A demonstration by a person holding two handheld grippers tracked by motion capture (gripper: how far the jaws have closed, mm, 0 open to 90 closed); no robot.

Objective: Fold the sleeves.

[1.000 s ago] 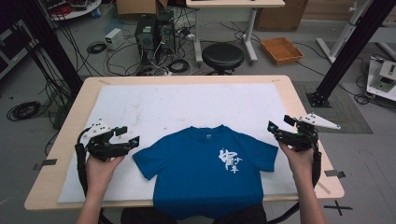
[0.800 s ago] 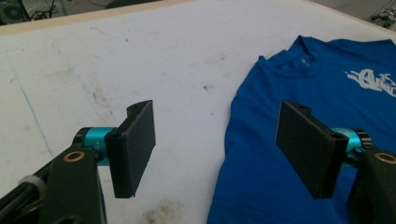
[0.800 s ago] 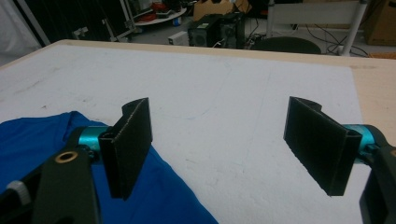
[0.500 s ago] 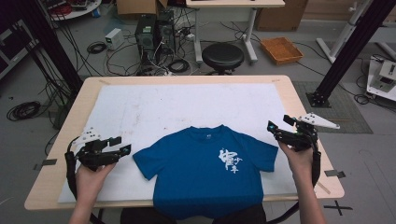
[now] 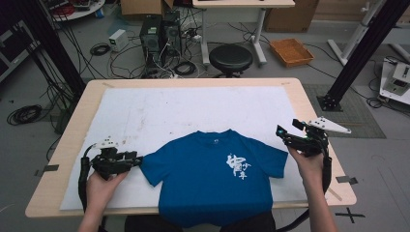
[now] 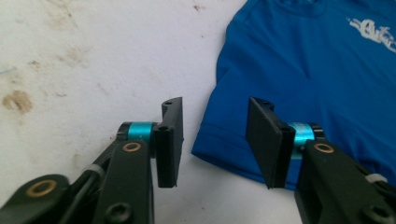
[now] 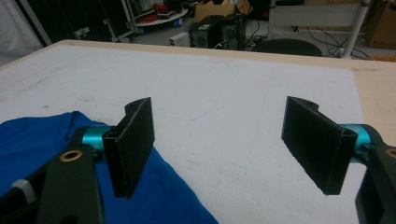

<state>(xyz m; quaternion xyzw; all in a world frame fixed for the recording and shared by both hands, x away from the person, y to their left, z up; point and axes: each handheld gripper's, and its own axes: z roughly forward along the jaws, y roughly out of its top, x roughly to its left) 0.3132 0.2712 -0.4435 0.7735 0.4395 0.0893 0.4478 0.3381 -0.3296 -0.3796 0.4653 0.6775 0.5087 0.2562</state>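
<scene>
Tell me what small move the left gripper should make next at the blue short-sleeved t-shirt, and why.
Probably finish closing on the sleeve hem. The left gripper sits low at the blue short-sleeved t-shirt, its jaws have just been closing, and the sleeve's hemmed edge lies between them, but the pads don't press it yet. The right gripper stands wide open over the other sleeve, gripping nothing.

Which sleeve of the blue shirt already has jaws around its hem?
The left sleeve: its hem lies between the left gripper's closing jaws. The right sleeve lies just clear of the right gripper.
</scene>
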